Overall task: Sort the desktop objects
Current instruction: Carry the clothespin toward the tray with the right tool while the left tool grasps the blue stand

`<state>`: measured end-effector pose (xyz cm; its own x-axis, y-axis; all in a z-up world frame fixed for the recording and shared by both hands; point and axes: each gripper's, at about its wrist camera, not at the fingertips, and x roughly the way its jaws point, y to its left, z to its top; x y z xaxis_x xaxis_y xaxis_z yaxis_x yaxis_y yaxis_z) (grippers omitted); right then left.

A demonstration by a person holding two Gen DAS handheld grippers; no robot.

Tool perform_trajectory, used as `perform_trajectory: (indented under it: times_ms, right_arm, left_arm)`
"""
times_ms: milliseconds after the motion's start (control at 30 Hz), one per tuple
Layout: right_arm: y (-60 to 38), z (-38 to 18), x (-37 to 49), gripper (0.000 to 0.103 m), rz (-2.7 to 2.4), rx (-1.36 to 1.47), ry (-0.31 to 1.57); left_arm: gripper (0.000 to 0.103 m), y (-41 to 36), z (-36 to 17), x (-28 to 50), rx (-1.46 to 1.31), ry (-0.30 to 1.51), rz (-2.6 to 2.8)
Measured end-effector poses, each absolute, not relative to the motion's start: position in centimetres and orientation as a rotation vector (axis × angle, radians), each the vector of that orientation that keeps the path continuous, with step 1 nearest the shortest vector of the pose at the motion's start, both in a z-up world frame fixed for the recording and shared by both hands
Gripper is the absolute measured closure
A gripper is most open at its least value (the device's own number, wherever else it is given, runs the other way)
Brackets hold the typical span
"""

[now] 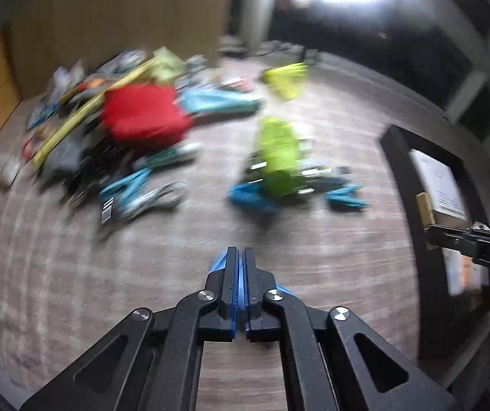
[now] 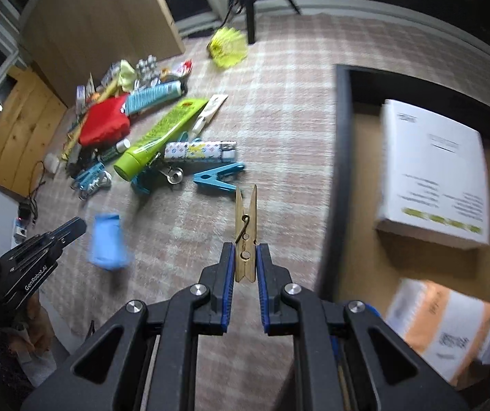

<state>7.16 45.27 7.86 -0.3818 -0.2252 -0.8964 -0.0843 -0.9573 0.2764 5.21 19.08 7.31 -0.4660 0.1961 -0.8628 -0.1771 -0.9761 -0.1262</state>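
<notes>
My left gripper (image 1: 239, 251) is shut on a thin blue item (image 1: 218, 263), which shows on both sides of the fingers. The right wrist view has this blue item (image 2: 108, 242) blurred at the tip of the left gripper (image 2: 80, 224), above the checked cloth. My right gripper (image 2: 245, 248) is shut on a wooden clothespin (image 2: 246, 221) that points forward, its tail between the pads. In the left wrist view the right gripper (image 1: 431, 236) holds the clothespin (image 1: 424, 210) over the black box's rim (image 1: 395, 167).
The black box (image 2: 342, 137) on the right holds a white booklet (image 2: 433, 171) and an orange-and-white packet (image 2: 443, 325). A pile lies farther back: a red pouch (image 2: 106, 121), green tube (image 2: 161, 137), blue clothespin (image 2: 217, 178) and a yellow item (image 2: 227, 46). A wooden cabinet stands behind.
</notes>
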Motion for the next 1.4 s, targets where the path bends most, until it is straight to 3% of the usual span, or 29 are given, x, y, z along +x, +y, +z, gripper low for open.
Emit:
perform_trajectory:
  times_ms: [100, 233, 333, 367, 400, 467, 600, 800, 1033, 1133, 1200, 1400]
  right_arm:
    - [47.6, 8.1, 8.4, 0.09, -2.547, 1.707, -0.476]
    - [49.9, 8.2, 9.7, 0.09, -2.573, 1.713, -0.535]
    - [49.9, 8.1, 9.7, 0.09, -2.568, 1.706, -0.545]
    - [49.8, 8.0, 9.6, 0.09, -2.562, 1.706, -0.54]
    - [49.4, 7.9, 9.4, 0.09, -2.554, 1.706, -0.533]
    - [48.7, 7.7, 9.0, 0.09, -2.537, 1.704, -0.514]
    - [47.3, 8.0, 8.4, 0.09, -2.516, 1.68, -0.476]
    - [45.8, 8.3, 7.6, 0.09, -2.499, 1.664, -0.444]
    - [44.1, 7.4, 6.9, 0.09, -2.466, 1.683, -0.397]
    - [43.0, 5.6, 6.6, 0.09, -2.425, 1.727, -0.383]
    - [42.4, 4.7, 6.4, 0.09, -2.412, 1.753, -0.362]
    - [40.8, 2.2, 5.6, 0.09, -2.39, 1.82, -0.287]
  left_arm:
    - [0.101, 21.9, 7.3, 4.6, -1.457, 0.057, 2.488]
    - [0.095, 21.0, 6.6, 3.8, -1.544, -0.051, 2.471]
    - [0.076, 20.3, 5.5, 3.9, -1.652, -0.093, 2.483]
    - [0.064, 20.2, 4.9, 4.0, -1.702, -0.133, 2.476]
    - [0.058, 19.9, 4.2, 4.0, -1.752, -0.195, 2.447]
    - [0.057, 19.5, 3.3, 4.1, -1.818, -0.277, 2.424]
    - [0.043, 18.6, 2.0, 4.4, -1.908, -0.35, 2.391]
    - [0.04, 20.4, 1.6, 2.7, -1.864, -0.25, 2.416]
    - [0.041, 24.4, 1.3, 3.7, -1.754, 0.12, 2.469]
    - [0.05, 24.6, 1.4, 4.7, -1.708, 0.145, 2.471]
    - [0.06, 24.6, 1.5, 5.0, -1.691, 0.152, 2.47]
    - [0.067, 22.6, 1.6, 5.4, -1.68, 0.06, 2.464]
